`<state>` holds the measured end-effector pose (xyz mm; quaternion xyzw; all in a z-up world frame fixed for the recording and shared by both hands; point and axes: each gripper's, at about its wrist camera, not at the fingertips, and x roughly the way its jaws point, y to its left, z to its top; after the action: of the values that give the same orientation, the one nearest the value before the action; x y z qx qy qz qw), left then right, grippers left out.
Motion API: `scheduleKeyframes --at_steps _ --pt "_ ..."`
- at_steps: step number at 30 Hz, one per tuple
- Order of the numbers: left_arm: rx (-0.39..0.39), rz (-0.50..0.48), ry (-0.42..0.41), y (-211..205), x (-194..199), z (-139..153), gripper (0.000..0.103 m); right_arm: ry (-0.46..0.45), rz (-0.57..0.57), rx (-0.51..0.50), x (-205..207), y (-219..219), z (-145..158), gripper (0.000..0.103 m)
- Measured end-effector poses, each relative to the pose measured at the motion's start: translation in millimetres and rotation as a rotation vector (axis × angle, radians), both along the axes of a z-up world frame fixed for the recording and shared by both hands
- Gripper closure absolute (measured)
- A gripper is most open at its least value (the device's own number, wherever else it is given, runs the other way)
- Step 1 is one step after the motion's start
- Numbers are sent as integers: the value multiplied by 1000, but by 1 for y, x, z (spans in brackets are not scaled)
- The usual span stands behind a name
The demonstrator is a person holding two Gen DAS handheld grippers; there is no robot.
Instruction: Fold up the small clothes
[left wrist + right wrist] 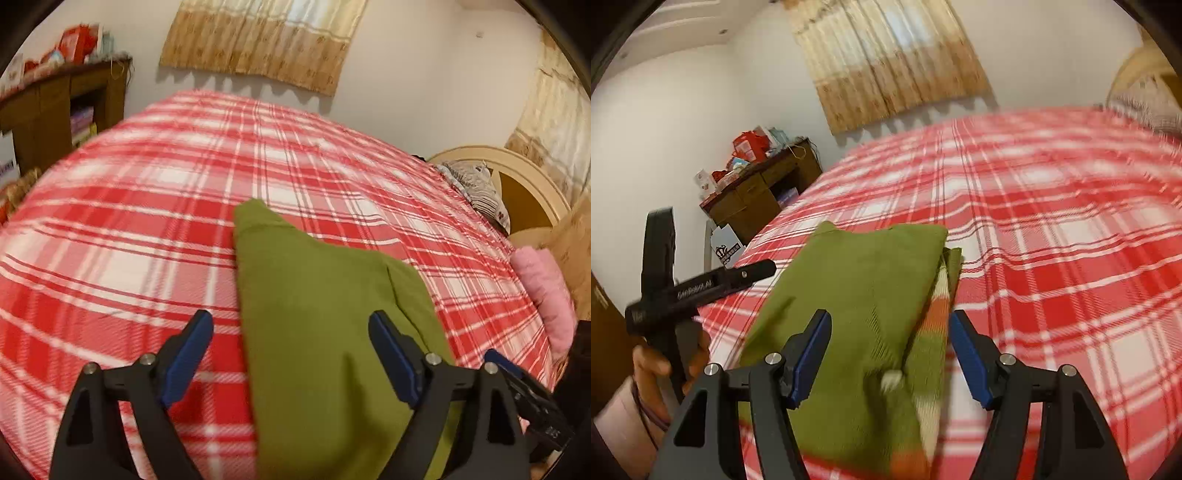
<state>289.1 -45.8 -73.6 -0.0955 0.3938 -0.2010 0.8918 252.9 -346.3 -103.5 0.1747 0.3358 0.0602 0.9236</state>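
Note:
A green garment [325, 332] lies folded on the red plaid bedspread [129, 229], narrow end pointing away from me. In the right wrist view the same garment [857, 295] shows an orange-and-white striped layer along its right edge. My left gripper [290, 326] hovers just above its near part, jaws wide and straddling its left edge, nothing pinched. My right gripper [890, 319] is open too, with the cloth lying between and below the blue pads [812, 350], which do not press on it. A hand [653, 365] holds the left tool at the left side of the bed.
A folded pink cloth [543, 291] lies at the bed's right edge beside a patterned pillow [476, 192] and a pale wooden headboard [532, 173]. A brown desk [757, 192] piled with red items stands by the far corner. Curtains [886, 62] hang on the back wall.

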Motion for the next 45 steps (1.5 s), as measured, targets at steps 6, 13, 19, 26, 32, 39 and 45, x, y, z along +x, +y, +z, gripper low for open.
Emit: scheduleKeyframes --at_steps 6,13,19,26,32,39,45 --pt "-48 -26 101 -4 4 -44 15 122 -6 49 50 -10 -47 36" --pt "-65 -64 93 0 -5 -43 15 87 101 182 47 -15 -56 33" --pt "-54 -66 88 -1 -1 -42 14 91 137 191 61 -16 -56 33" --pt "-17 -57 80 -8 1 -42 15 81 167 78 70 0 -52 46" --pt "-2 -73 51 -14 0 -40 33 45 181 48 63 4 -50 58" --pt "5 -67 64 -17 6 -41 30 95 184 187 70 -11 -63 50" --pt "62 -93 8 -27 -2 -34 50 80 173 88 63 4 -54 60"
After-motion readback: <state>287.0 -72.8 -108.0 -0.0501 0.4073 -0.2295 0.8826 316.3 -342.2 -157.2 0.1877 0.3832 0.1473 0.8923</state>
